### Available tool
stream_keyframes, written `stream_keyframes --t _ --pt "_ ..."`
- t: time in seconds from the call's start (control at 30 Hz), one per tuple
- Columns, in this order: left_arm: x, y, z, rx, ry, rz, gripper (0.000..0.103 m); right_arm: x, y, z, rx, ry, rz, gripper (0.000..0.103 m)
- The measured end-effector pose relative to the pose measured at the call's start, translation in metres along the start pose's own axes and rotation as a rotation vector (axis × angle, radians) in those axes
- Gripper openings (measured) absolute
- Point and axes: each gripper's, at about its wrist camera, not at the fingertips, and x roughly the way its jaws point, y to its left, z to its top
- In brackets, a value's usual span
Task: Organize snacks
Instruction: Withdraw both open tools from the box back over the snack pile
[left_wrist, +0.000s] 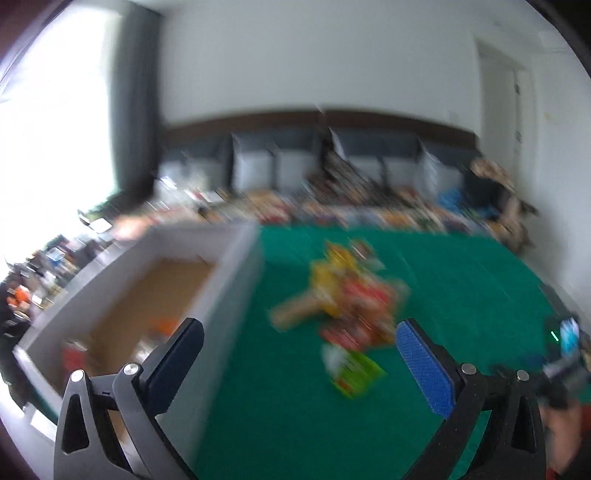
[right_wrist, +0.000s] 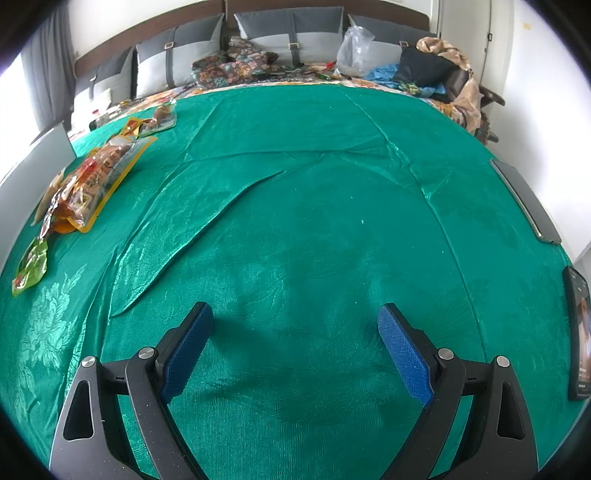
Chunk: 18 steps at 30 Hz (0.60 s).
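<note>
A pile of snack packets lies on the green cloth, blurred by motion, with a green packet nearest me. My left gripper is open and empty, hovering above the cloth between the white-rimmed box and the pile. The box holds a few snacks, one orange. In the right wrist view the same pile and green packet lie at the far left. My right gripper is open and empty over bare green cloth.
Two phones lie at the cloth's right edge. Grey cushions, patterned fabric, a plastic bag and clothes sit along the far side. The box wall stands at the left edge.
</note>
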Motion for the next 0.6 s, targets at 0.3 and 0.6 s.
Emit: stream_keyframes --t 0.3,0.6 --pt "0.079 -0.019 -0.067 -0.061 0.37 -0.076 0.103 0.0 0.0 0.0 0.001 -0.001 0.001 0.093" --pt "0.113 -0.013 -0.102 -0.083 0.449 0.009 0.103 -0.001 0.0 0.0 0.001 -0.001 0.002 0.093"
